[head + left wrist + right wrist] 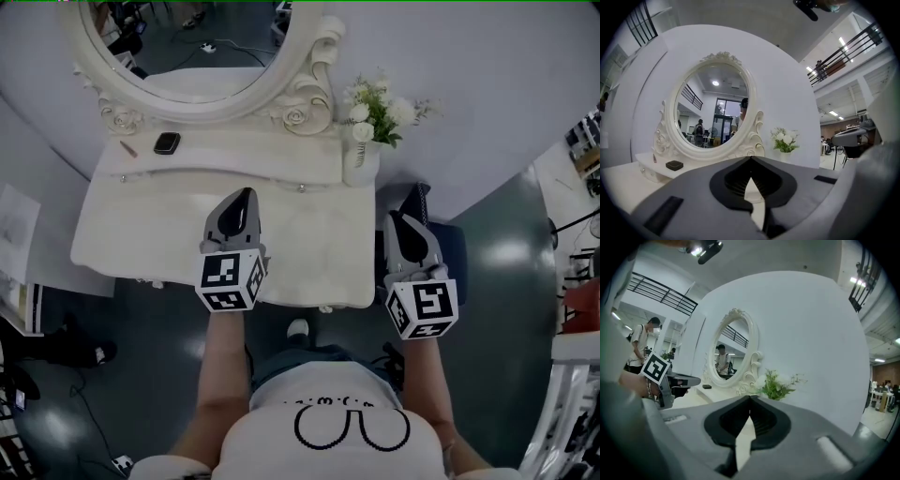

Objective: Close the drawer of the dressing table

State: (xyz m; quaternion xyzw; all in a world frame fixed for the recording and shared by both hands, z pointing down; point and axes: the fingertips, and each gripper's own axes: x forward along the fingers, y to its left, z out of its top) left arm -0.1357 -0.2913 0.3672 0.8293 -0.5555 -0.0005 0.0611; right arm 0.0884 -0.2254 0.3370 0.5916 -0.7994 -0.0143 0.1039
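Observation:
The white dressing table [141, 225] stands below me with an oval mirror [309, 89] at its back. No drawer sticks out past its front edge [300, 298] in the head view. My left gripper [246, 194] hangs over the middle of the tabletop, its jaws shut with nothing between them. In the left gripper view, the left gripper [751, 159] points level at the mirror [712, 105]. My right gripper [415, 193] is off the table's right end, also shut and empty. In the right gripper view, the right gripper [750, 398] faces the flowers [774, 386].
A vase of white flowers [380, 112] stands on the table's back right corner. A small black box [167, 142] and a thin brown stick [128, 148] lie on the raised shelf at the left. A dark stool [455, 248] sits under the right gripper. Papers [14, 234] lie at far left.

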